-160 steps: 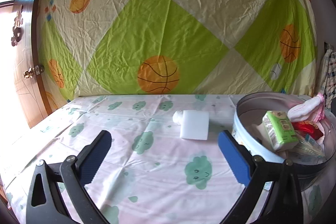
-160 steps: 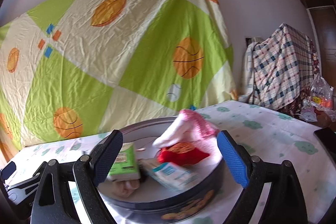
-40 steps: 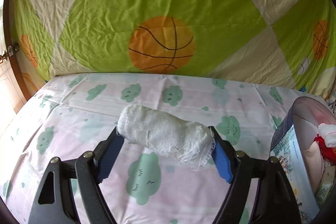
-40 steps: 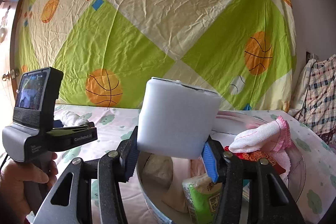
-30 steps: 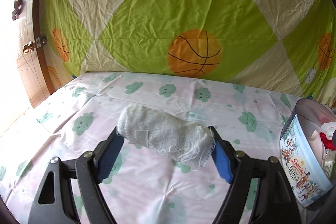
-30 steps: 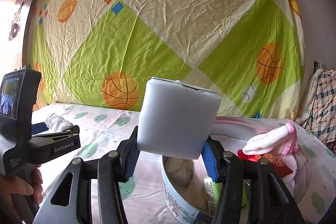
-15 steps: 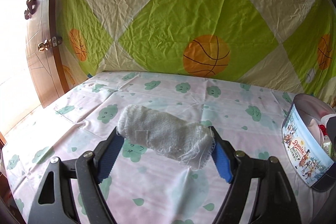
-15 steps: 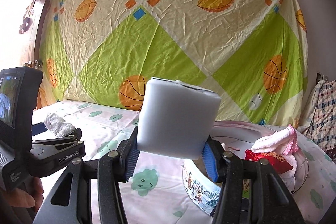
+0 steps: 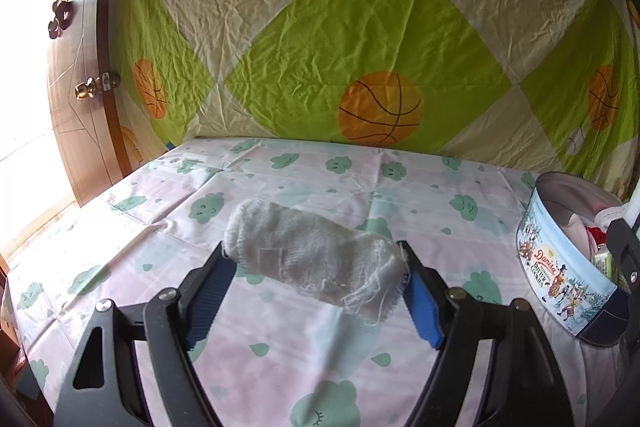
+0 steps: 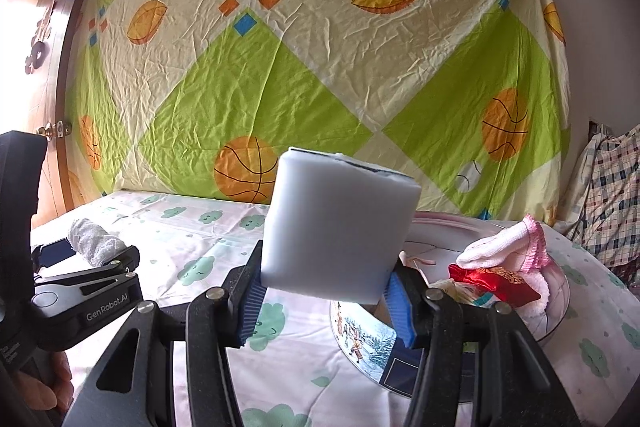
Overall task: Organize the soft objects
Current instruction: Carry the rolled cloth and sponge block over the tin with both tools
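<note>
A rolled white gauze cloth (image 9: 312, 259) spans the blue pads of my left gripper (image 9: 316, 269), which is shut on it above the cloud-print sheet (image 9: 280, 355). The same roll (image 10: 94, 241) and the left gripper show at the left of the right wrist view. My right gripper (image 10: 324, 291) is shut on a white foam block (image 10: 340, 223), held up in front of the round cookie tin (image 10: 372, 343). The tin (image 9: 560, 283) lies at the right edge of the left wrist view. It holds a pink-trimmed white sock (image 10: 508, 247), a red pouch (image 10: 496, 281) and other soft packs.
A green and cream sheet with basketballs (image 9: 380, 67) hangs behind the bed. A wooden door with a brass knob (image 9: 96, 85) stands at the left. Plaid fabric (image 10: 612, 195) is piled at the far right. A hand (image 10: 40, 387) grips the left tool's handle.
Both grippers drew back from the wall and the tin, so more of the bed shows. The gauze roll and the foam block stay gripped as before.
</note>
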Motion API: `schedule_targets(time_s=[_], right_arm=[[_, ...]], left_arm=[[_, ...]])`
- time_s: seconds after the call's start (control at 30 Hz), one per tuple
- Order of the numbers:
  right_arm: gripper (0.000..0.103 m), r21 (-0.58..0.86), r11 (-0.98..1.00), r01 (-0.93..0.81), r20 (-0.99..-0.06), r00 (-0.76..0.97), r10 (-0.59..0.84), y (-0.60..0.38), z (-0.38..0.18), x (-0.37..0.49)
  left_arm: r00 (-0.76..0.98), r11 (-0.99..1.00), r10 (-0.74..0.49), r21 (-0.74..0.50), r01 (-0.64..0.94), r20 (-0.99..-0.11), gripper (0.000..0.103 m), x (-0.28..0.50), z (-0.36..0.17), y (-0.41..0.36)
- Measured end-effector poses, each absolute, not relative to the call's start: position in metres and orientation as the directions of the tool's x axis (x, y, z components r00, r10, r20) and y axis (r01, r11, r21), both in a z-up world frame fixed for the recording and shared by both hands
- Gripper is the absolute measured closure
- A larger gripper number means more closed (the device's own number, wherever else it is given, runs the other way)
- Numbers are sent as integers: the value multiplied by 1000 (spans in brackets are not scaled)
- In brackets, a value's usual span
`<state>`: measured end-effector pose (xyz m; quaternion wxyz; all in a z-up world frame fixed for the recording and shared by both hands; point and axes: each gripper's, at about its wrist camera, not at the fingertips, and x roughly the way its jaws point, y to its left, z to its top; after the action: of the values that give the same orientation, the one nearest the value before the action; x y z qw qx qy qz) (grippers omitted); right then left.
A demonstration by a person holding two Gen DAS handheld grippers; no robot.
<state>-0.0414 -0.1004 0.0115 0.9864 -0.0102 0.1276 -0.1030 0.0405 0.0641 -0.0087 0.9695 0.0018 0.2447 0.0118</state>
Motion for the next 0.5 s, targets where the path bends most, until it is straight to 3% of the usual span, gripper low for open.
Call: schedule_targets(time_s=[0.5], right_arm=[[47, -70, 966, 248, -234, 938, -257, -122, 13, -69]], left_arm=[[884, 1000, -31, -11, 29, -467, 24, 13, -2, 37]])
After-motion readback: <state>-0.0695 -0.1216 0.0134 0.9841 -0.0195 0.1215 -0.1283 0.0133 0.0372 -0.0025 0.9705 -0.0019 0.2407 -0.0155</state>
